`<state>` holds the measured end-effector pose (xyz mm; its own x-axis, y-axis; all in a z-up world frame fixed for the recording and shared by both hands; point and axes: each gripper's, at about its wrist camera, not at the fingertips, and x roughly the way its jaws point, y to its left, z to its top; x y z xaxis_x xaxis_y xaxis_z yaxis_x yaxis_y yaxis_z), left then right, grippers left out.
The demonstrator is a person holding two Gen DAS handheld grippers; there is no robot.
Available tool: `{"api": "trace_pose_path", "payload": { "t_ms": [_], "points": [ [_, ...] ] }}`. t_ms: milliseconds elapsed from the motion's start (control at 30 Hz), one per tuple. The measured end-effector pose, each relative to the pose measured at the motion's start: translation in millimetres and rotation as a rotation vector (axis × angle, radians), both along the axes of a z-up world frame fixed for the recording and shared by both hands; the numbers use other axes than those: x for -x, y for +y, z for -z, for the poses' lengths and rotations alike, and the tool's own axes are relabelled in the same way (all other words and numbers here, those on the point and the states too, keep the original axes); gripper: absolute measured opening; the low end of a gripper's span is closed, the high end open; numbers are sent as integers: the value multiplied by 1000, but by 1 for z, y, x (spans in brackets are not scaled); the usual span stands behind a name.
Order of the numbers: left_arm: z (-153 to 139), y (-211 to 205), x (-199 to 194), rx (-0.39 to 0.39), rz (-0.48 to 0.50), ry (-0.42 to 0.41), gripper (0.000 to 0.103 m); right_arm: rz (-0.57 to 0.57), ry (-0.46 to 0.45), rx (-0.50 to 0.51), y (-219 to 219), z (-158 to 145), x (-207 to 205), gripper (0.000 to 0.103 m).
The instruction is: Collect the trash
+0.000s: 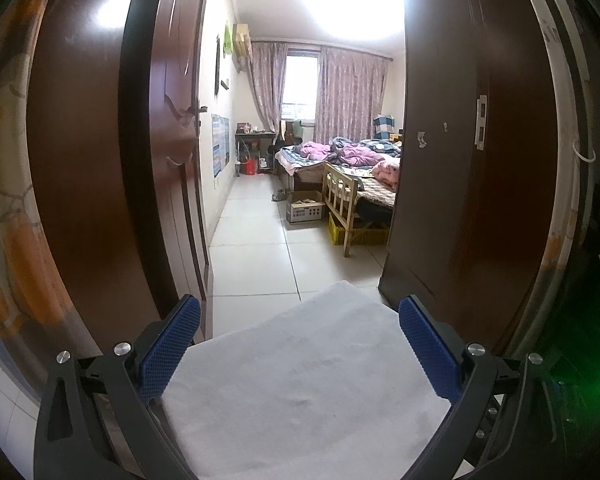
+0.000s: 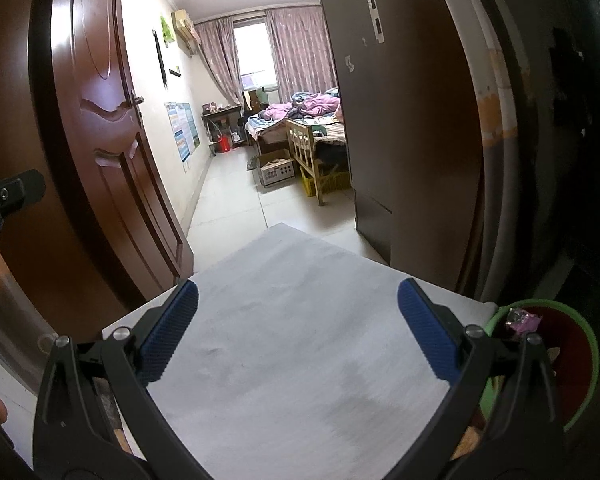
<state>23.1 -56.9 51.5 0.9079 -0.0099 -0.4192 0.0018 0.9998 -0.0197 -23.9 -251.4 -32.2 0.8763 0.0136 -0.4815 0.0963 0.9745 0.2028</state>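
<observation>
My left gripper [image 1: 299, 312] is open and empty, held above a white table top [image 1: 300, 392]. My right gripper [image 2: 298, 296] is open and empty above the same white table top [image 2: 296, 340]. A green-rimmed bin [image 2: 580, 376] with a red inside stands low at the right of the table in the right wrist view. A crumpled purple wrapper [image 2: 522, 319] lies in it. No loose trash shows on the table in either view. Part of the left gripper [image 2: 8, 194] shows at the left edge of the right wrist view.
An open brown door [image 1: 168, 132] is on the left and a dark wardrobe [image 1: 452, 160] on the right. Beyond lie a tiled floor [image 1: 260, 248], a cardboard box [image 1: 305, 207], a yellow crate [image 1: 358, 235], a cluttered bed [image 1: 340, 156], a red bucket [image 1: 249, 165].
</observation>
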Motion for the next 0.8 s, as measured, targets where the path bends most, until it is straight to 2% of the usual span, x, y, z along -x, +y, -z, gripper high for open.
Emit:
{"api": "trace_pose_path", "payload": {
  "t_ms": [200, 467, 567, 667, 800],
  "points": [
    [2, 5, -4, 9, -4, 15, 95, 1, 11, 2, -2, 2, -3, 98],
    [13, 6, -11, 22, 18, 51, 95, -12, 77, -5, -3, 20, -15, 98],
    [22, 7, -19, 10, 12, 73, 95, -28, 135, 3, -2, 38, -26, 98],
    [35, 12, -28, 32, 8, 118, 95, -32, 201, 16, -5, 67, -44, 98],
    [61, 18, -27, -5, 12, 171, 95, -44, 292, 127, -9, 120, -92, 98]
  ]
}}
